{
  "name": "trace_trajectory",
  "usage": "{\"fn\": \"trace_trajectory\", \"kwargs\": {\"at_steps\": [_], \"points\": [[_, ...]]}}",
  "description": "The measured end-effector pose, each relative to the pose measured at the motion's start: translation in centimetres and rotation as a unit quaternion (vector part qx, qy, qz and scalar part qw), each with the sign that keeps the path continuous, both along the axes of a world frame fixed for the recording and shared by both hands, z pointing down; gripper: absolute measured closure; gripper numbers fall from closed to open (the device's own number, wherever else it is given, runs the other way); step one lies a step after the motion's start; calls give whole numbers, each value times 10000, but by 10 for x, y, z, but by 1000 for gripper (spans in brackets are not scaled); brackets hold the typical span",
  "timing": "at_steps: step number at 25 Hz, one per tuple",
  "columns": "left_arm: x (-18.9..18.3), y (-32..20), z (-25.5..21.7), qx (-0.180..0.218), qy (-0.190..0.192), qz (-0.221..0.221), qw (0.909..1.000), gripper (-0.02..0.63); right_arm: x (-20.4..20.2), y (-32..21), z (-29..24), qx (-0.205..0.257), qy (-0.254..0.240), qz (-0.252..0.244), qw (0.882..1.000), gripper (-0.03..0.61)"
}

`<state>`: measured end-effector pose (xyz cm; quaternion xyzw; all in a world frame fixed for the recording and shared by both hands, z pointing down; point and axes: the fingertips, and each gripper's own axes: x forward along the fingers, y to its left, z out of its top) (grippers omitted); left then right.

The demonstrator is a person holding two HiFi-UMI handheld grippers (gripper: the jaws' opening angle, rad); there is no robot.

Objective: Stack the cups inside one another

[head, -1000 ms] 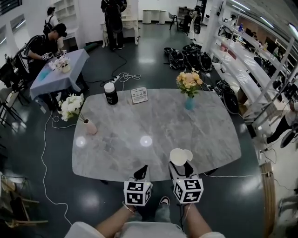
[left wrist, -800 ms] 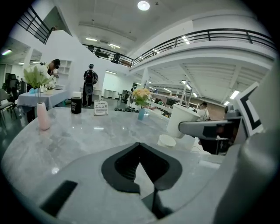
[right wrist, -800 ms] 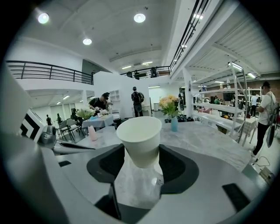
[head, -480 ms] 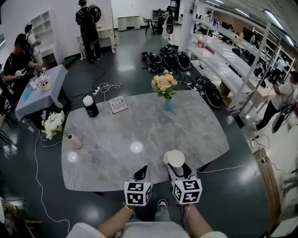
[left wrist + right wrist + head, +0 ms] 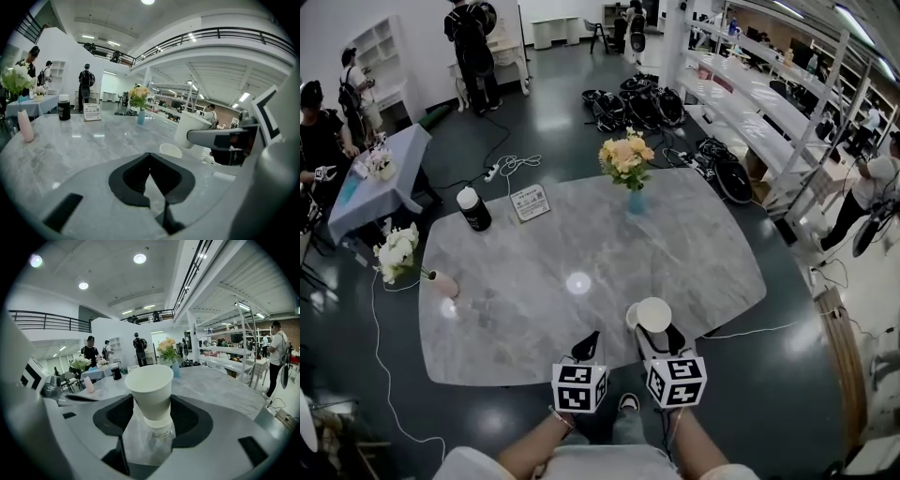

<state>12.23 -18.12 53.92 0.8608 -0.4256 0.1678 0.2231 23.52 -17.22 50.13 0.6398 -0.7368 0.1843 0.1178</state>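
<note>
Grey marble table (image 5: 534,281) fills head view. Upright white paper cup (image 5: 653,315) sits at tip of right claw (image 5: 656,332), near table's close edge. Just beside it, on left, second white paper cup (image 5: 629,317). Left claw (image 5: 586,345) near, apart from both cups.

Left gripper view: left claw jaws pressed together, nothing between. Second white paper cup (image 5: 170,150) stands on table just past jaw tips.

Right gripper view: right claw jaws clamped on white paper cup (image 5: 151,387), mouth up. Narrower white piece under it; cannot tell what.
</note>
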Motion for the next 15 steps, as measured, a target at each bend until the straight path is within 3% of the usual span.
{"fn": "trace_trajectory", "kwargs": {"at_steps": [15], "points": [[15,-17,32,-335,-167,-140,9992,617,7,-20,40,-348,-198,-254,9989,334]]}}
